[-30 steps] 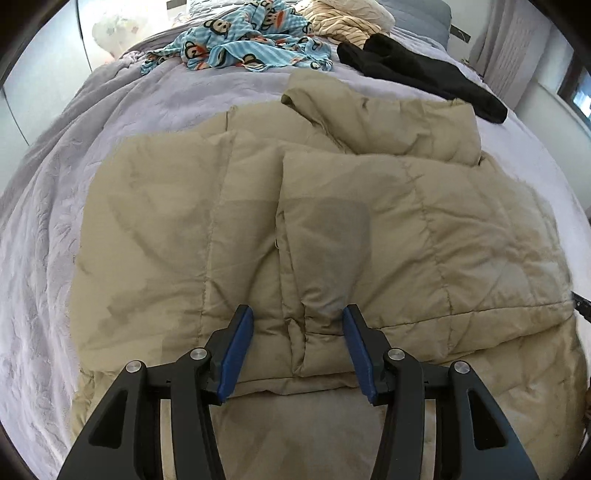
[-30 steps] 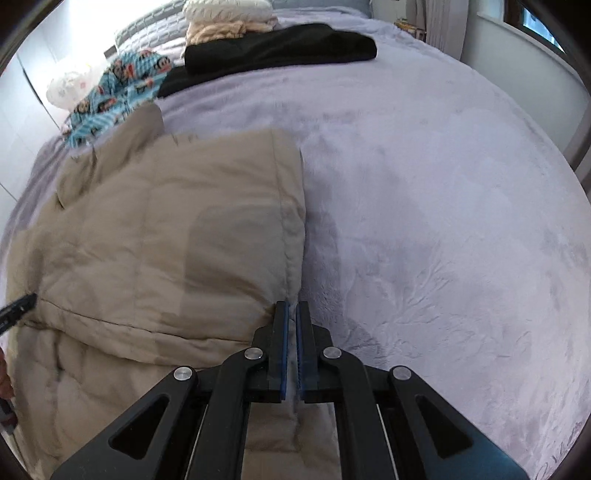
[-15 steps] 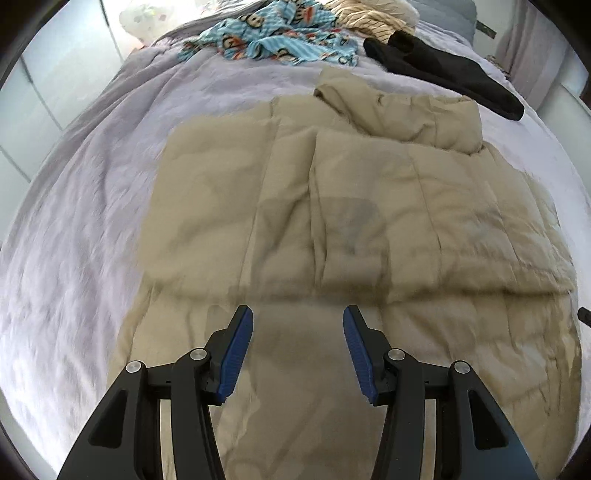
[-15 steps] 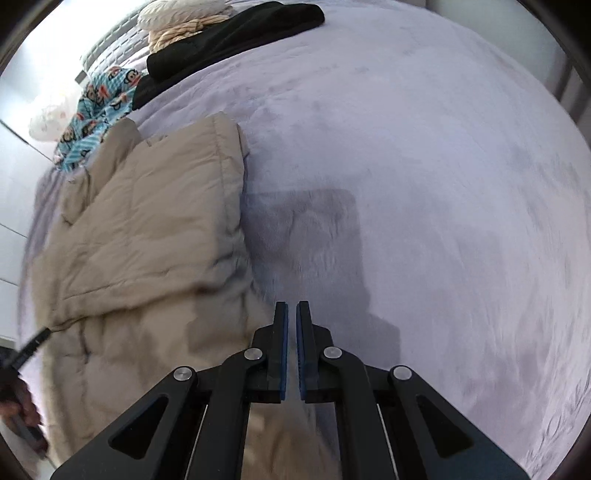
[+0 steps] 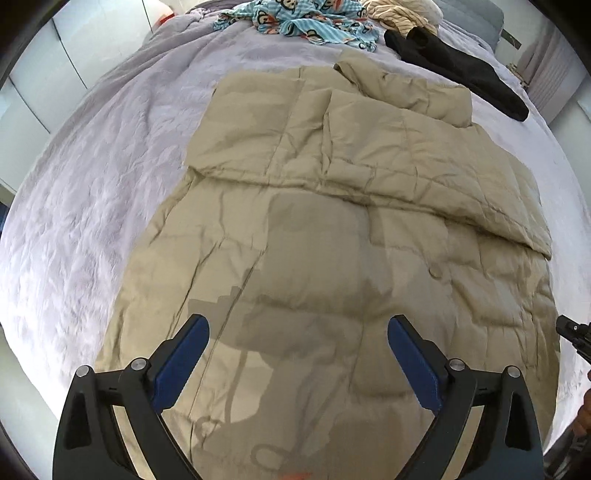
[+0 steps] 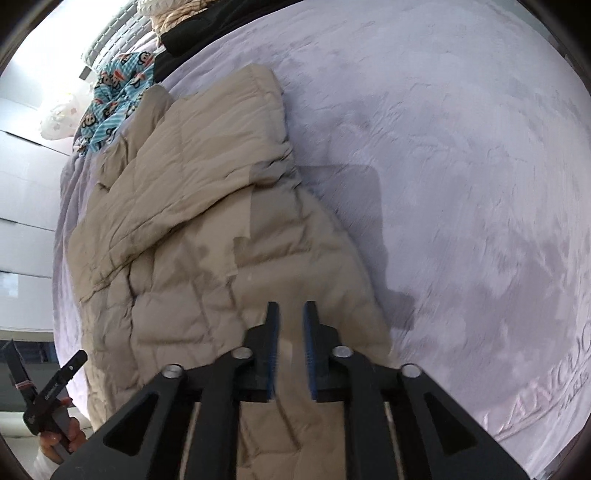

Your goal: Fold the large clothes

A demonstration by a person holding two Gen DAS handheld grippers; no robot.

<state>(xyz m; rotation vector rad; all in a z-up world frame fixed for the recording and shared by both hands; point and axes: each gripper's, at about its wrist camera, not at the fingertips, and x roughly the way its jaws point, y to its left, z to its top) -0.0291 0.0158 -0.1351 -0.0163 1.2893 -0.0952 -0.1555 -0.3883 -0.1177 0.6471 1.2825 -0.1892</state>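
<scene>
A large beige quilted jacket point(image 5: 332, 229) lies flat on the lavender bedspread point(image 5: 92, 184), its upper part folded down over the body. My left gripper point(image 5: 297, 354) is wide open and empty, held above the jacket's lower half. My right gripper point(image 6: 290, 350) is slightly open and empty, above the jacket's right lower edge point(image 6: 295, 258). The left gripper also shows at the far left of the right wrist view point(image 6: 44, 384). The right gripper's tip shows at the right edge of the left wrist view point(image 5: 574, 334).
A blue monkey-print garment point(image 5: 306, 22), a black garment point(image 5: 458, 62) and a cream striped one point(image 5: 399, 16) lie at the head of the bed. White wardrobe doors point(image 5: 44, 74) stand to the left. Bedspread stretches to the right of the jacket point(image 6: 461, 166).
Both grippers have pulled back from the folded part toward the jacket's lower end. The left jaws have opened wider. The right gripper, shut before, has opened a little.
</scene>
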